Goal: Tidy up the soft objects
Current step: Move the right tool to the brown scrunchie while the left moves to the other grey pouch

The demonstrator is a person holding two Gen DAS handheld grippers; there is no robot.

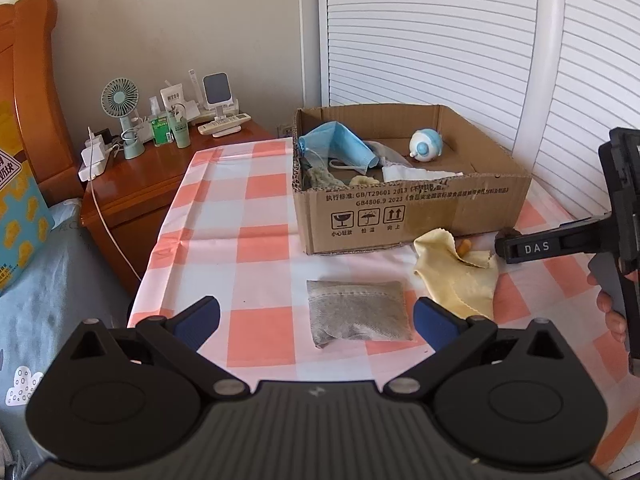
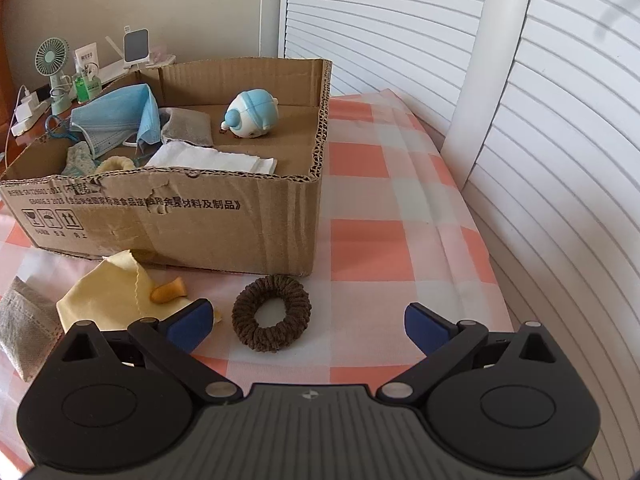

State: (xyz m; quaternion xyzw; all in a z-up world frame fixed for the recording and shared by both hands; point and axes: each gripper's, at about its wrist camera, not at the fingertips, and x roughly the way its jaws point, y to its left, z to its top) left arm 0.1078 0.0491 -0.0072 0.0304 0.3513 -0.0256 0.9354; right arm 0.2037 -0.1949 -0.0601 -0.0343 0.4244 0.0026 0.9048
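Note:
A cardboard box [image 1: 420,216] [image 2: 200,224] stands on the checked cloth and holds a blue face mask [image 1: 340,148] [image 2: 116,120], a blue-and-white toy [image 1: 426,145] [image 2: 252,114], a white cloth [image 2: 212,160] and other soft bits. In front of it lie a grey pouch [image 1: 358,314] [image 2: 24,320], a yellow cloth [image 1: 460,276] [image 2: 108,292] and a brown scrunchie [image 2: 272,314]. My left gripper [image 1: 316,318] is open just short of the pouch. My right gripper [image 2: 308,322] is open, the scrunchie lying between its fingers' reach; it also shows from the side in the left wrist view [image 1: 504,246].
A small orange piece [image 2: 170,290] rests on the yellow cloth. A wooden nightstand [image 1: 160,168] at the left carries a fan [image 1: 120,104], bottles and chargers. White louvred doors [image 2: 520,120] close off the right side. A bed with blue bedding [image 1: 48,280] lies at the left.

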